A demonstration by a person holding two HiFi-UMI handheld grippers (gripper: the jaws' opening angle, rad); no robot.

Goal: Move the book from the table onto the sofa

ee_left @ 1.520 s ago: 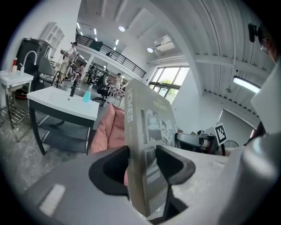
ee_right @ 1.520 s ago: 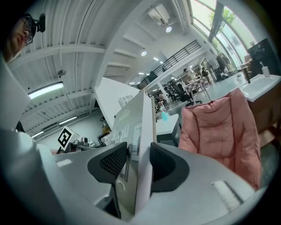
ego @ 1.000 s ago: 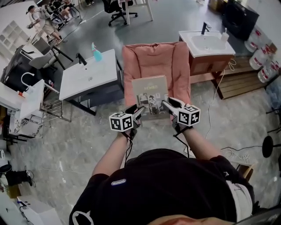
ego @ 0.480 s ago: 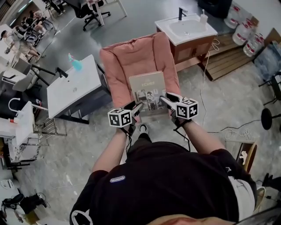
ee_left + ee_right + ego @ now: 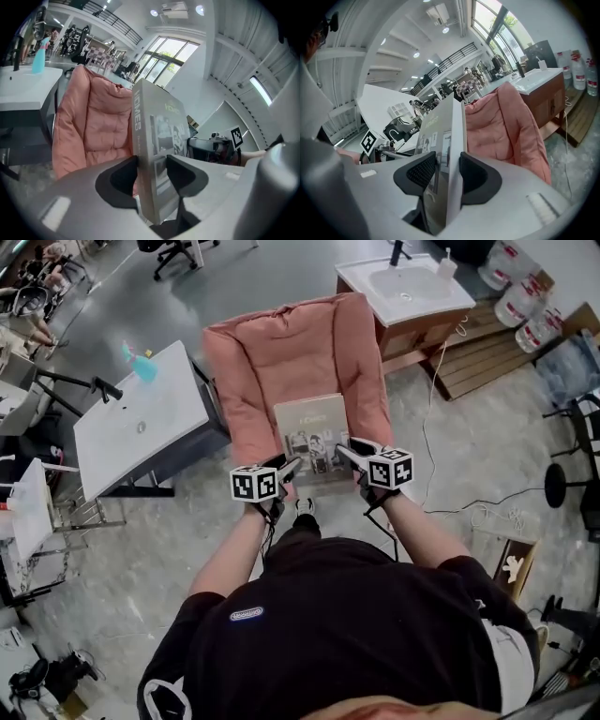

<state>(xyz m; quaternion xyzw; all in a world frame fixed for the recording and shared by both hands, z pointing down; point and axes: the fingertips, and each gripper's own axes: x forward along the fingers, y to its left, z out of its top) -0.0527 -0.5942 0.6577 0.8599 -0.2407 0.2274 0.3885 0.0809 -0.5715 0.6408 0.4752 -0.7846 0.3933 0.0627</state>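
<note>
A grey hardback book (image 5: 314, 442) with photos on its cover hangs flat over the front of the pink sofa's (image 5: 281, 362) seat. My left gripper (image 5: 289, 468) is shut on the book's near left corner and my right gripper (image 5: 345, 454) on its near right corner. In the left gripper view the book's spine and cover (image 5: 157, 154) stand clamped between the two dark pads, the sofa cushion (image 5: 101, 126) behind. In the right gripper view the book's edge (image 5: 450, 164) sits pinched between the pads, with the pink sofa (image 5: 501, 126) to the right.
A white table (image 5: 141, 418) with a teal spray bottle (image 5: 139, 365) stands left of the sofa. A wooden sink cabinet (image 5: 412, 296) and a wooden pallet (image 5: 487, 357) lie to the right, with cables (image 5: 469, 512) on the grey floor. People and office chairs are at the far left.
Both grippers have come down and forward with the book, which now hangs lower over the sofa seat. The sofa looks larger and nearer. The grip on the book is unchanged.
</note>
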